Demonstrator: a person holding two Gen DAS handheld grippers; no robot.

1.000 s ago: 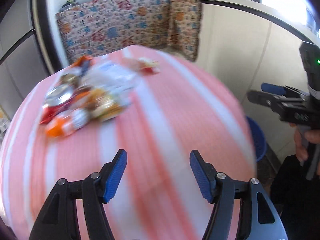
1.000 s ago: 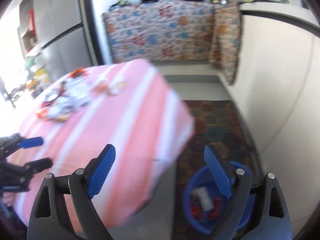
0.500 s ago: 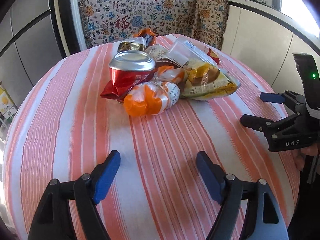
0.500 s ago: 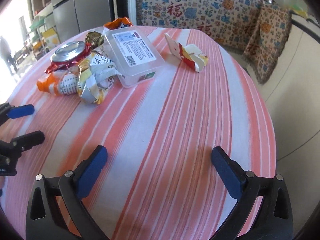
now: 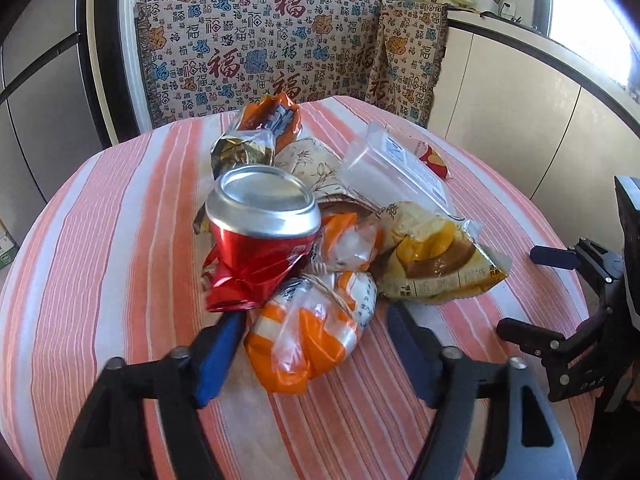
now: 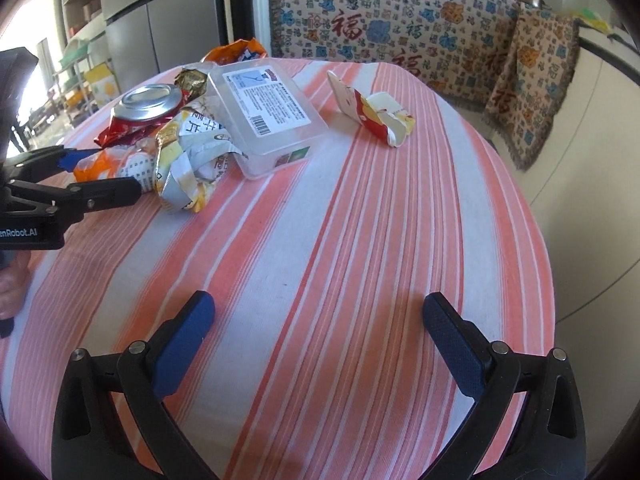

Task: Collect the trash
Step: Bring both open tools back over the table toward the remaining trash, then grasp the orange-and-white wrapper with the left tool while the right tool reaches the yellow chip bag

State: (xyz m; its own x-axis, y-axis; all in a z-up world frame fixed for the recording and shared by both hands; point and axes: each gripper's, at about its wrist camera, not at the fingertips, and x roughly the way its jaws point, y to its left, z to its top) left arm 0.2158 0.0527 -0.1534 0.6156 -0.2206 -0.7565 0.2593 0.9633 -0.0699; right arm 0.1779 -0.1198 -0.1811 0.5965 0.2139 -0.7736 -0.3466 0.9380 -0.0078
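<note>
A pile of trash lies on the striped table (image 5: 100, 240). It holds a crushed red can (image 5: 260, 240), an orange-and-white wrapper (image 5: 308, 332), a yellow snack bag (image 5: 436, 264), a clear plastic box (image 5: 396, 168) and an orange foil bag (image 5: 260, 128). My left gripper (image 5: 316, 344) is open, with its jaws on either side of the orange-and-white wrapper. My right gripper (image 6: 316, 336) is open and empty over bare cloth, to the right of the pile. The can (image 6: 148, 108), the box (image 6: 268, 108) and a torn red-and-white carton (image 6: 376, 116) show in the right wrist view.
A patterned cloth (image 5: 280, 48) hangs over the counter behind the table, with pots on top. Grey cabinet doors (image 6: 160, 8) stand at the left. A white wall (image 5: 520, 120) lies beyond the table's right edge.
My left gripper has moved forward to the pile and now straddles the orange-and-white wrapper. My right gripper has swung from the floor bin side to over the table and holds there.
</note>
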